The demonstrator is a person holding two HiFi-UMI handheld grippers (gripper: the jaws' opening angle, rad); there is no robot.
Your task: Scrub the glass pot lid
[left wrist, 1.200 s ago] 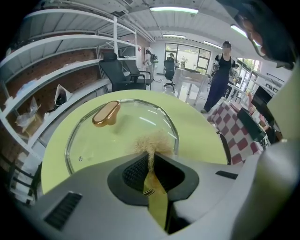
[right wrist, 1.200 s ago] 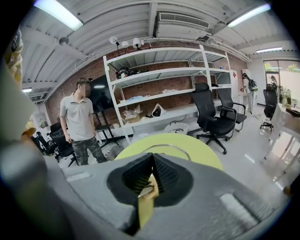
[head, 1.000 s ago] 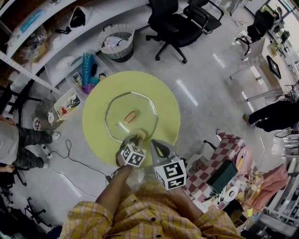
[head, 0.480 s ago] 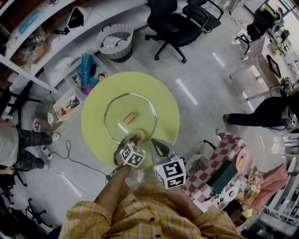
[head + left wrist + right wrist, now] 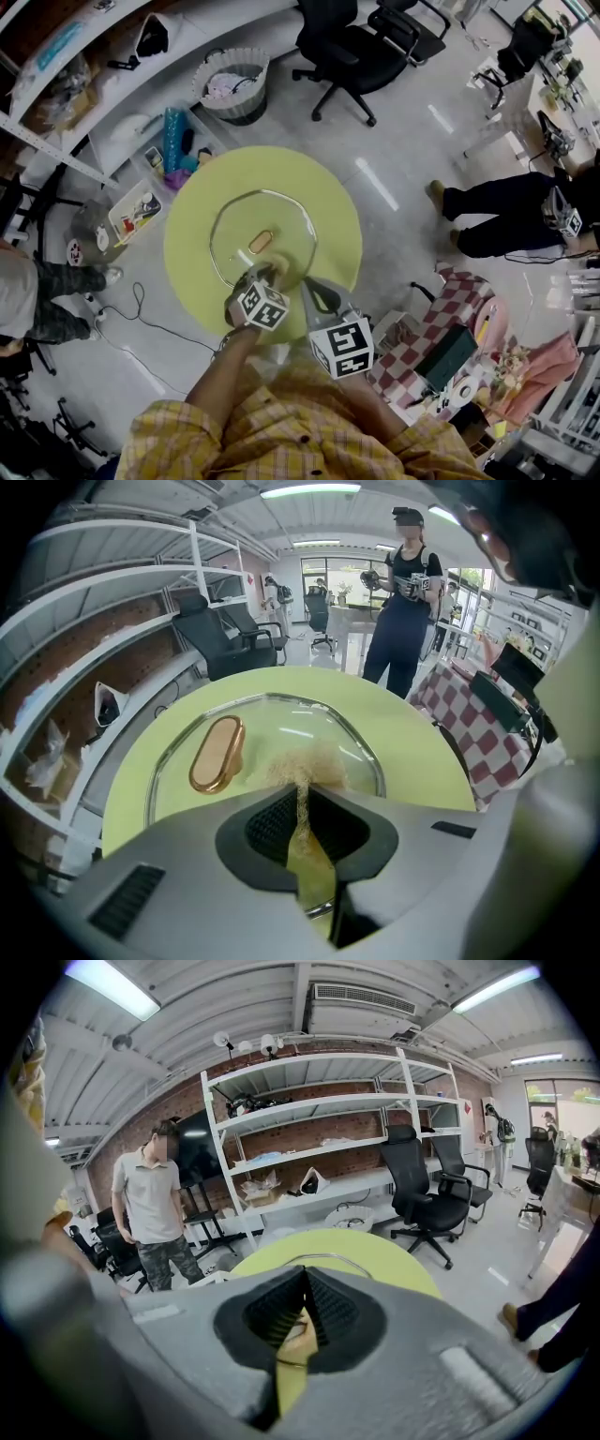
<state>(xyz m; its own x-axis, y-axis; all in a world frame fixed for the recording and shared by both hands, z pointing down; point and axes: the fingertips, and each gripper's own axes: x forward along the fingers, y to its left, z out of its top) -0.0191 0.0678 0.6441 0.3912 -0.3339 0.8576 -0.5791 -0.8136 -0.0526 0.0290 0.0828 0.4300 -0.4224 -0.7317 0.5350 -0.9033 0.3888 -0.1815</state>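
The left tool (image 5: pixel 267 277) squeezes a scrub pad (image 5: pixel 305 766) on the glass lid (image 5: pixel 234 225); the lid's handle (image 5: pixel 217 753) lies just left of the pad; the right tool (image 5: pixel 312 290) is clenched on nothing, at the tabletop's (image 5: pixel 319 192) near edge.

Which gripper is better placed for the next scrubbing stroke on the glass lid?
Left. The left gripper is shut on the scrub pad, whose tip sits on the glass lid. The right gripper is shut, holding no pad.

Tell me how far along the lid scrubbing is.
Done: the left gripper is shut on the scrub pad, and the glass pot lid lies flat on the table. In hand: the pad's tip presses on the glass beside the handle. Left: unclear, since no suds or marks show coverage. The right gripper is shut, empty, off the lid.
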